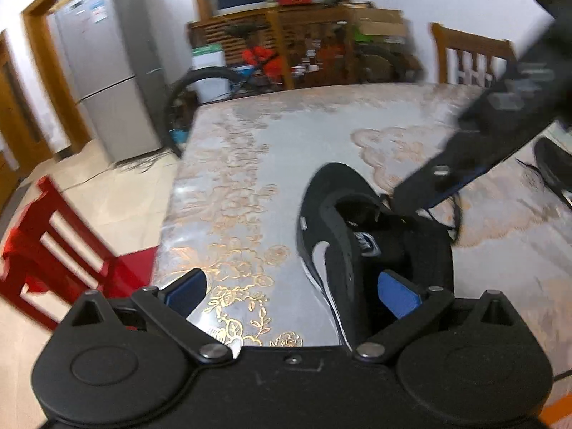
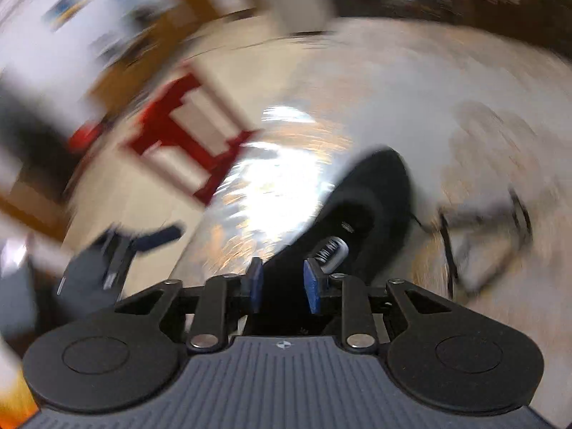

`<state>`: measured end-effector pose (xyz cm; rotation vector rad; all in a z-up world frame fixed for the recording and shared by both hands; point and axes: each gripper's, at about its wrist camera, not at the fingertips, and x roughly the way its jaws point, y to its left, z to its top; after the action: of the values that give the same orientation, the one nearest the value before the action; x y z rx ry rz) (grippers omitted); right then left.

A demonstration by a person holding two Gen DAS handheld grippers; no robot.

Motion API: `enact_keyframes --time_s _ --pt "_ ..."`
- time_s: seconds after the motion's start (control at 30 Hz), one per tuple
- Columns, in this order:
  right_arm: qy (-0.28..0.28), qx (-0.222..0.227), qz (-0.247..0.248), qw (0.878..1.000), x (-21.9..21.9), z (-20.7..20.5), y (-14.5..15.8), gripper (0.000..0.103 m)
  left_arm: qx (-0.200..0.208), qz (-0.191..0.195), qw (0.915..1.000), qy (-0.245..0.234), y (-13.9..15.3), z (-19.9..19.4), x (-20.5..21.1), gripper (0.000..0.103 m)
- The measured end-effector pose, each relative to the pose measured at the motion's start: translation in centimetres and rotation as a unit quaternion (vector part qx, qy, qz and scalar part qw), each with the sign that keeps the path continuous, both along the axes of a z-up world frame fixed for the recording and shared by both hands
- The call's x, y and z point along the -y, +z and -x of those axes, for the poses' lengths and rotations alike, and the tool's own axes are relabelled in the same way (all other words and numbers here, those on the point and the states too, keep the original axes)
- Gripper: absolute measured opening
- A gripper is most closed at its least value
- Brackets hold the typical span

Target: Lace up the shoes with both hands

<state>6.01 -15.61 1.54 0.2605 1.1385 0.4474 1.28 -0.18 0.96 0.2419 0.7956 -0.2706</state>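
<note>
Soft indoor light fills both views, and the glossy bench (image 1: 250, 178) throws it back: in the right wrist view a white glare patch burns out the surface just left of the black shoe (image 2: 371, 207). That view is heavily smeared by swirling motion blur, so the red chair (image 2: 186, 128) and the room behind it dissolve into streaks. The left wrist view is clearer, with softer blur on the fridge (image 1: 107, 71) and far clutter; fisheye distortion bends its edges and darkens its corners.
</note>
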Motion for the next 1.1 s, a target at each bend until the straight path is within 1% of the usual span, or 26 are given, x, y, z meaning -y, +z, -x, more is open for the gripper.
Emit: enact_keyframes --time_s 0.03,0.07,0.1,0.13,0.2,0.23,0.3,0.4,0.43,0.47,0.53,0.63,0.7,0.73,0.8,0.83,0.87,0.9,0.93,0.97,1.03,1.1 --pt "-0.053 -0.016 -0.004 0.998 -0.1 0.3 -0.7 0.026 0.001 0.003 0.9998 -0.020 -0.4 -0.2 -0.2 0.102" --pt "-0.102 -0.036 -0.011 0.994 -0.2 0.5 -1.5 0.025 0.001 0.005 0.9991 -0.041 -0.7 -0.4 -0.3 0.102" --pt "-0.146 -0.057 -0.017 0.988 -0.3 0.5 -2.3 0.025 0.001 0.006 0.9981 -0.061 -1.2 -0.7 -0.4 0.102" --pt "-0.185 -0.067 -0.015 0.980 -0.3 0.6 -2.9 0.024 0.002 0.007 0.9967 -0.081 -1.7 -1.0 -0.6 0.102" --pt "-0.250 -0.065 0.008 0.966 -0.8 1.3 -3.6 0.023 0.003 0.014 0.9934 -0.114 -2.5 -1.7 -1.1 0.102" --pt "-0.269 -0.053 0.022 0.961 -1.3 1.5 -3.8 0.022 0.004 0.019 0.9914 -0.130 -2.9 -2.1 -1.3 0.102" --pt "-0.302 -0.027 0.051 0.952 -2.4 1.7 -3.9 0.022 -0.002 0.035 0.9876 -0.153 -3.6 -3.0 -1.8 0.102" --pt "-0.322 0.021 0.106 0.941 -4.0 1.7 -3.8 0.021 -0.013 0.050 0.9829 -0.177 -4.4 -4.0 -2.0 0.102" --pt "-0.326 0.031 0.129 0.936 -4.7 1.5 -4.1 0.018 -0.014 0.051 0.9813 -0.185 -4.7 -4.2 -2.0 0.102" --pt "-0.329 0.037 0.146 0.932 -5.2 1.2 -4.4 0.018 -0.014 0.051 0.9798 -0.193 -4.9 -4.3 -1.9 0.102" --pt "-0.331 0.043 0.169 0.927 -5.8 0.6 -5.1 0.018 -0.010 0.046 0.9768 -0.209 -5.4 -4.3 -1.6 0.102" --pt "-0.330 0.044 0.198 0.922 -6.3 -0.4 -5.3 0.017 -0.007 0.037 0.9727 -0.229 -5.9 -4.3 -1.2 0.102" --pt "-0.334 0.042 0.211 0.918 -6.7 -0.9 -5.5 0.017 -0.009 0.037 0.9706 -0.238 -6.3 -4.3 -1.2 0.103" --pt "-0.334 0.038 0.219 0.916 -6.9 -1.2 -5.6 0.017 -0.011 0.043 0.9697 -0.240 -6.3 -4.4 -1.3 0.102" --pt "-0.336 0.022 0.226 0.914 -7.2 -1.4 -5.5 0.017 -0.014 0.059 0.9678 -0.244 -6.3 -4.6 -1.6 0.102" --pt "-0.341 0.007 0.228 0.912 -7.2 -1.5 -5.3 0.018 -0.012 0.066 0.9666 -0.247 -6.2 -4.7 -1.7 0.103" --pt "-0.352 -0.011 0.218 0.910 -6.9 -1.5 -5.2 0.021 -0.008 0.069 0.9658 -0.250 -6.1 -4.6 -1.8 0.103" --pt "-0.360 -0.022 0.203 0.910 -6.4 -1.4 -5.2 0.022 -0.004 0.065 0.9653 -0.253 -6.0 -4.6 -1.8 0.103" --pt "-0.362 -0.023 0.190 0.912 -5.9 -1.4 -5.3 0.022 -0.008 0.066 0.9652 -0.253 -6.2 -4.7 -1.8 0.103" --pt "-0.364 -0.024 0.177 0.914 -5.4 -1.4 -5.4 0.022 -0.016 0.070 0.9652 -0.251 -6.5 -4.9 -1.9 0.103" --pt "-0.377 -0.018 0.164 0.911 -4.6 -1.4 -5.6 0.021 -0.033 0.078 0.9649 -0.248 -7.0 -5.2 -2.0 0.103" --pt "-0.381 -0.020 0.157 0.911 -4.0 -1.8 -5.7 0.021 -0.067 0.107 0.9621 -0.242 -7.6 -6.1 -2.3 0.103"
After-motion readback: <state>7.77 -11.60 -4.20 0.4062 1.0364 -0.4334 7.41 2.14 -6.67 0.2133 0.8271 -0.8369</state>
